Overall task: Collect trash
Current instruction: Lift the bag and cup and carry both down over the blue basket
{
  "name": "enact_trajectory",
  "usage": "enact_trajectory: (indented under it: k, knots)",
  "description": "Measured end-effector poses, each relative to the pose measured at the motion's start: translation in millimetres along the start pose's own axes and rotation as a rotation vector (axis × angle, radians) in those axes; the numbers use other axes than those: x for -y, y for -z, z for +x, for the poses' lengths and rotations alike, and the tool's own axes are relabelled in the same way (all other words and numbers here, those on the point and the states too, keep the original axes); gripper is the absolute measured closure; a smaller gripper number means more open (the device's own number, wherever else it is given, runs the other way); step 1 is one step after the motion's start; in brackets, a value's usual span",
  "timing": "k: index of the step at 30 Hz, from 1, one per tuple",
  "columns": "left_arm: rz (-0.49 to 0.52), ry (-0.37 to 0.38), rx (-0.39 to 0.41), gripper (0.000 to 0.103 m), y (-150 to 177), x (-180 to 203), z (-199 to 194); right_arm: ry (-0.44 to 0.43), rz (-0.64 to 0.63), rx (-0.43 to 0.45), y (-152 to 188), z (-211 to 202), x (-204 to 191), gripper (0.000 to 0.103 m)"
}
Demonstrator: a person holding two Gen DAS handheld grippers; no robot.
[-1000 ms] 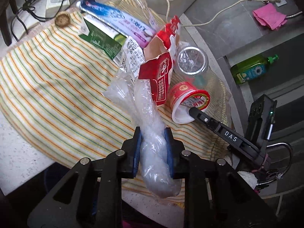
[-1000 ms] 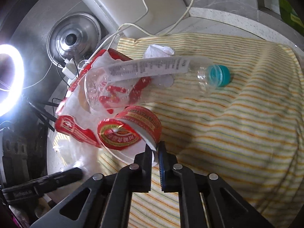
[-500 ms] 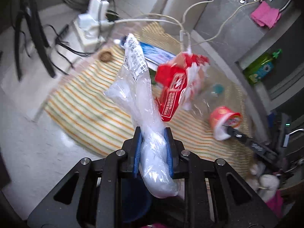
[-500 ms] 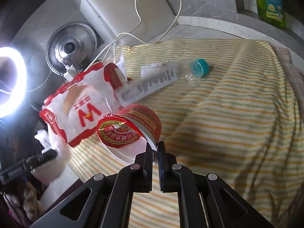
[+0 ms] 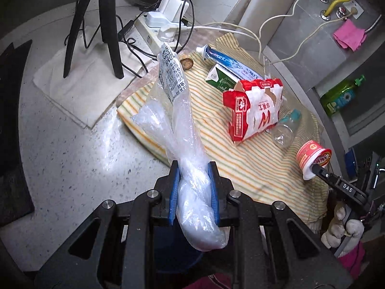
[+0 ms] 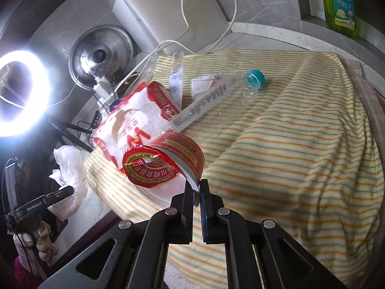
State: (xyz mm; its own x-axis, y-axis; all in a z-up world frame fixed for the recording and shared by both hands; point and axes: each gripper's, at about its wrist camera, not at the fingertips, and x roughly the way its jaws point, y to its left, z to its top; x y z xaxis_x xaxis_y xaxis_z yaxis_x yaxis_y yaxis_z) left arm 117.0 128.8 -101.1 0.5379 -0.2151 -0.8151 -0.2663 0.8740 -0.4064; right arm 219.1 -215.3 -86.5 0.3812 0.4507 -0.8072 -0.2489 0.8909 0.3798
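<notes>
Left gripper [image 5: 193, 187] still clamped on clear plastic bag [image 5: 185, 144], now lifted off striped cloth [image 5: 240, 168] past its edge. Right gripper [image 6: 196, 192] still pinching red cup [image 6: 168, 163] rim, raised above cloth; red carton [image 5: 252, 110] dropped, lying mid-cloth.

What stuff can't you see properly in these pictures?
- Plastic bag: its bottom end, left wrist view, hidden behind the left tongs.
- Red cup: what's inside, right wrist view, covered by its peeled lid.
- Clear bottle: its base, right wrist view, behind the red carton.
- Bag's label print: too small to read.
</notes>
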Motion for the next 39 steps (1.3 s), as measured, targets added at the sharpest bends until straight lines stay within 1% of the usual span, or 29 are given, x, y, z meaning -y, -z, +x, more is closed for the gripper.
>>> enact_trajectory:
  k: [5, 9, 13, 16, 17, 22, 27, 35, 39]
  knots:
    - [0.020, 0.051, -0.042, 0.082, 16.4, -0.6, -8.0, -0.031, -0.041, -0.012, 12.8, -10.8, -18.7, 0.101]
    - [0.039, 0.074, -0.077, 0.082, 32.7, -0.6, -9.9, -0.049, -0.093, -0.032, 30.6, -16.0, -38.2, 0.101]
    - [0.074, 0.080, -0.110, 0.082, 50.0, 2.9, -6.7, -0.054, -0.159, -0.067, 55.0, -15.0, -60.3, 0.101]
    - [0.108, 0.085, -0.149, 0.082, 65.0, 6.8, -0.4, -0.057, -0.197, -0.104, 72.4, -9.0, -71.8, 0.101]
    - [0.113, 0.087, -0.159, 0.082, 69.5, 7.5, 1.4, -0.030, -0.230, -0.118, 76.9, -7.5, -73.8, 0.101]
    - [0.138, 0.095, -0.211, 0.082, 93.7, 10.2, 12.2, -0.021, -0.277, -0.188, 105.4, 9.2, -82.8, 0.101]
    - [0.147, 0.109, -0.273, 0.082, 118.4, 9.4, 29.3, -0.004, -0.308, -0.245, 127.5, 22.7, -83.0, 0.101]
    - [0.151, 0.077, -0.363, 0.082, 143.8, -3.6, 65.5, 0.062, -0.375, -0.312, 154.7, 45.5, -84.8, 0.101]
    - [0.155, 0.053, -0.384, 0.082, 149.3, -10.4, 78.9, 0.088, -0.414, -0.336, 163.6, 56.9, -87.7, 0.101]
